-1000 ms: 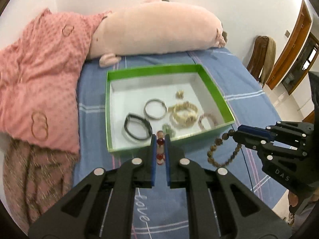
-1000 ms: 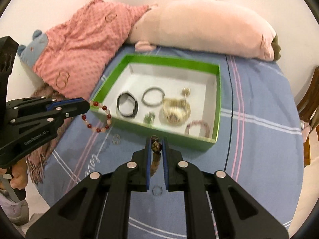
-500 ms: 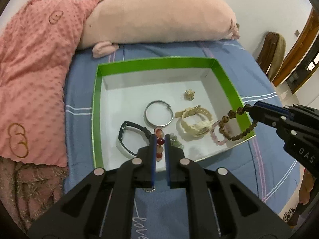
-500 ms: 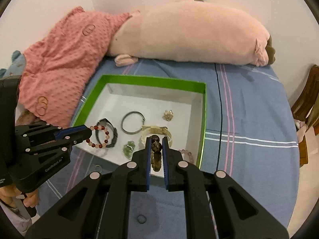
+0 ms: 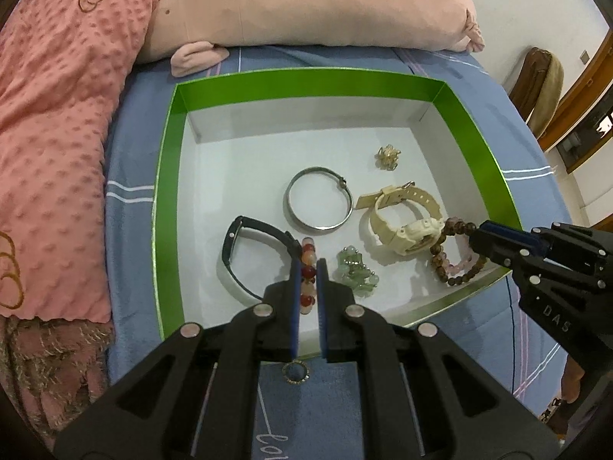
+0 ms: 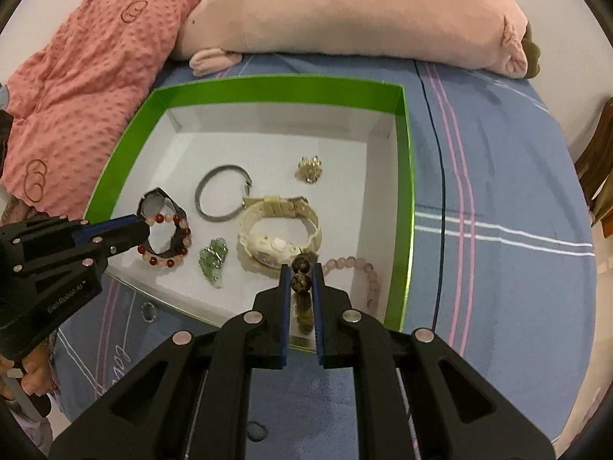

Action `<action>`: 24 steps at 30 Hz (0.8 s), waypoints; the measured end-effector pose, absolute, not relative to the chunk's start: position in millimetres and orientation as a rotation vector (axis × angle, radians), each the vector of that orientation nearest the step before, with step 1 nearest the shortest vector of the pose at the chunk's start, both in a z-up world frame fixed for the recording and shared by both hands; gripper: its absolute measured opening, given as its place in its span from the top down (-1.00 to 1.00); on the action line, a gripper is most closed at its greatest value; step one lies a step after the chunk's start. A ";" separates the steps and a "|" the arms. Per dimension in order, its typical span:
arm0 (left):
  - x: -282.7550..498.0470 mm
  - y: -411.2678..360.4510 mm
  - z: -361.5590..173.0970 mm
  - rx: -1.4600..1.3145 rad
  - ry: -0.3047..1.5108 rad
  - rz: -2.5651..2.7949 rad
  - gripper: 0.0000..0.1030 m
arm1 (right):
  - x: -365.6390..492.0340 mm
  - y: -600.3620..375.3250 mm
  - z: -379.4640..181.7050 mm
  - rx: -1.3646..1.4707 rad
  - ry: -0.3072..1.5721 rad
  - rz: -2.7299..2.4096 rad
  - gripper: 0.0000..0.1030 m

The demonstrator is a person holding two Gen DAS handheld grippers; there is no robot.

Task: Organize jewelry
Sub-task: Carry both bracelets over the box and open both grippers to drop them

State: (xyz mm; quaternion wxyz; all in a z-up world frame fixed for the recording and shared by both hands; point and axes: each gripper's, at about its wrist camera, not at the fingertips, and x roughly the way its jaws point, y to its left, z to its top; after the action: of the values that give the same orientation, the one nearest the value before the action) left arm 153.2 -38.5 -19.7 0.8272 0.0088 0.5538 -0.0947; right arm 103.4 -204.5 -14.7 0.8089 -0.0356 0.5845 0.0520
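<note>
**A:** ok so what's each hand doing, can't make it out from over here

**B:** both are over the green box (image 5: 164,207) on the blue bedsheet (image 6: 498,176). the left gripper (image 5: 306,264) is clamped on a red and peach bead bracelet (image 6: 168,241), which hangs just above the box floor, right over the black watch (image 5: 245,253) at the near left side of the box. the right gripper (image 6: 300,268) is pinched shut on a brown bead bracelet (image 5: 456,253), dangling over the near right corner, between the cream watch (image 5: 398,222) and the pink bead bracelet (image 6: 360,272) lying there

**A:** so neither one's actually down in the box?

**B:** can't tell if the lowest beads touch the floor tbh. both loops are held by the pads, that's for sure

**A:** what else is in there

**B:** silver bangle (image 5: 320,199) in the middle, a little gold brooch-looking thing (image 5: 387,157) further back, and a green stone cluster (image 6: 214,258) near the front edge. all lying loose on the white floor, apart from each other except the bangle's clasp, which sits just beside the cream watch strap

**A:** anything outside the box?

**B:** a small ring (image 5: 295,372) on the sheet just in front of it. behind the box there's a big pink plush (image 6: 364,11) and a pink dotted blanket (image 5: 49,115) off to the left
</note>
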 end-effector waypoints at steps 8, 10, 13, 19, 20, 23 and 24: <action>147.2 -34.0 -10.1 0.029 1.134 -0.205 0.38 | 100.0 -206.4 -12.8 -0.089 1.233 0.084 0.31; 142.9 -28.2 -0.4 0.015 1.113 -0.204 0.38 | 96.6 -209.8 -5.9 -0.071 1.222 0.080 0.31; 130.0 -12.6 17.6 -0.007 1.073 -0.180 0.38 | 88.6 -214.2 11.1 -0.027 1.187 0.097 0.30; 87.6 18.9 34.9 -0.024 1.044 -0.115 0.38 | 48.5 -223.7 53.6 0.044 1.124 0.140 0.29; 79.4 20.1 32.5 -0.010 1.053 -0.109 0.35 | 38.3 -224.0 56.4 0.040 1.131 0.152 0.25; 63.8 17.6 15.9 0.022 1.093 -0.109 0.30 | 14.7 -221.9 47.0 0.006 1.184 0.164 -0.04; 61.6 16.2 8.4 0.026 1.109 -0.114 0.29 | 7.5 -220.7 38.8 -0.008 1.209 0.164 -0.04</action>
State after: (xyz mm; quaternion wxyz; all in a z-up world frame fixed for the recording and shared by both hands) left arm 61.6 16.2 8.4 0.8486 0.0121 0.5262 -0.0541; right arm 7.5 -220.7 38.8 0.8197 -0.0040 0.5675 0.0772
